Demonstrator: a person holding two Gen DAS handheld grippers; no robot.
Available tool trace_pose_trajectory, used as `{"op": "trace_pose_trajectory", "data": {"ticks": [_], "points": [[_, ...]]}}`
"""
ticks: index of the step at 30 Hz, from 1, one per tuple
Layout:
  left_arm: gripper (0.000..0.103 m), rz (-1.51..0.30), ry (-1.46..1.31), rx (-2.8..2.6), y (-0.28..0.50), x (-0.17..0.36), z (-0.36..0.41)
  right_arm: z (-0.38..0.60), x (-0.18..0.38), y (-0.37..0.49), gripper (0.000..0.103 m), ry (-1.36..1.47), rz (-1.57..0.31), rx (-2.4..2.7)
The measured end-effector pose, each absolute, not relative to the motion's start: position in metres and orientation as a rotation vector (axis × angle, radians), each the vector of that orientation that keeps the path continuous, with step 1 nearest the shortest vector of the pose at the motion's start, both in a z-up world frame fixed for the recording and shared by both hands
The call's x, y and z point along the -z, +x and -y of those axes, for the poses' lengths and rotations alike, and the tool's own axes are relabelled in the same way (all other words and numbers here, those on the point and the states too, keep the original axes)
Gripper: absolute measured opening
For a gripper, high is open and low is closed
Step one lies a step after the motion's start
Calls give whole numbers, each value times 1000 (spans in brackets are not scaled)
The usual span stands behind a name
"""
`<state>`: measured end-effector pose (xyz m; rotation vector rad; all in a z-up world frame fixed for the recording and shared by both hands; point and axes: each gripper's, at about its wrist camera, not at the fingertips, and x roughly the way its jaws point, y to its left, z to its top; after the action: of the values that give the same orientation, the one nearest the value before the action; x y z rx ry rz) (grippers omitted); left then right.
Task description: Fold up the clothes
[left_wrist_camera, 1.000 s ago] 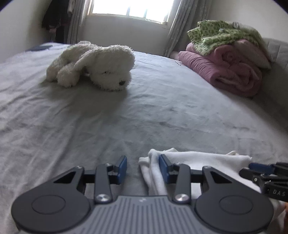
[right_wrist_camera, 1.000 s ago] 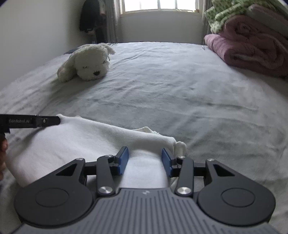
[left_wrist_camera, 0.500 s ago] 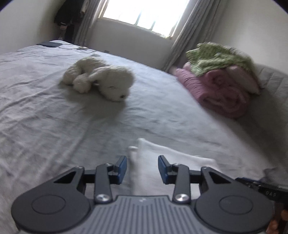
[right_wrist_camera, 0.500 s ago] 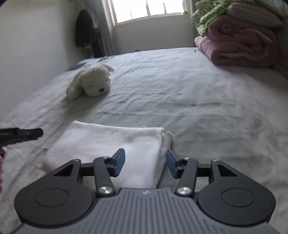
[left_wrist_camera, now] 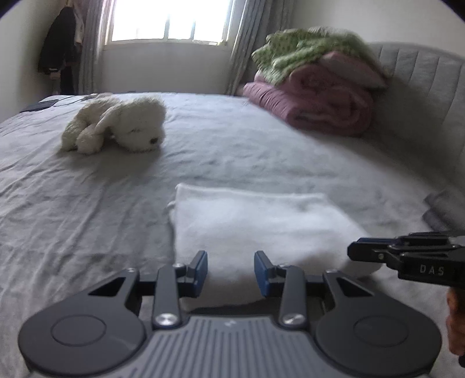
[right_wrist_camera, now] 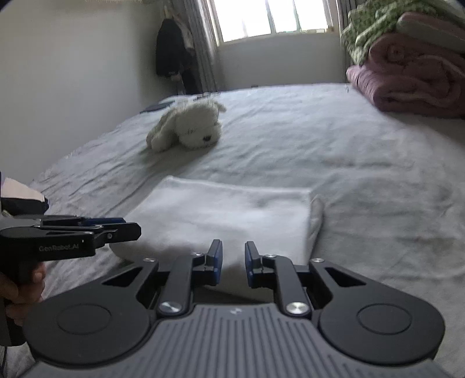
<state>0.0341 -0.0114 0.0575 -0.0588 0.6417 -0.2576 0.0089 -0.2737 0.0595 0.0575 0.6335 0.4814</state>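
A white garment (left_wrist_camera: 255,221) lies folded into a flat rectangle on the grey bed; it also shows in the right wrist view (right_wrist_camera: 226,215). My left gripper (left_wrist_camera: 231,272) is open and empty, held just above the garment's near edge. My right gripper (right_wrist_camera: 234,263) has its jaws a small gap apart with nothing between them, also above the near edge. The right gripper shows from the side in the left wrist view (left_wrist_camera: 407,256), and the left gripper shows in the right wrist view (right_wrist_camera: 69,235).
A white plush dog (left_wrist_camera: 116,128) lies on the bed beyond the garment. A pile of pink and green blankets (left_wrist_camera: 316,87) sits at the far right by the grey headboard (left_wrist_camera: 421,87). A window (left_wrist_camera: 168,20) is behind.
Both grippers have pulled back and lifted off the white garment, which now lies folded and flat. The right gripper's jaws have narrowed.
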Motion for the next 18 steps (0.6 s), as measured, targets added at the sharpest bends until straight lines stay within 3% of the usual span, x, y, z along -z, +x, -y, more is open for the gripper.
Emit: {"op": "trace_pose_trajectory", "data": {"ticks": [8,10,18], "points": [[37,-671,-62,238,41,-46,-1,282,-48,13,14,22,-657,-457],[49,-697,-104,233,45,-42,-7,281,-46,12,14,8,-656,-458],[49,-729,-167,243,50,-39,-13,280,-41,14,15,-3,-652,-466]]}}
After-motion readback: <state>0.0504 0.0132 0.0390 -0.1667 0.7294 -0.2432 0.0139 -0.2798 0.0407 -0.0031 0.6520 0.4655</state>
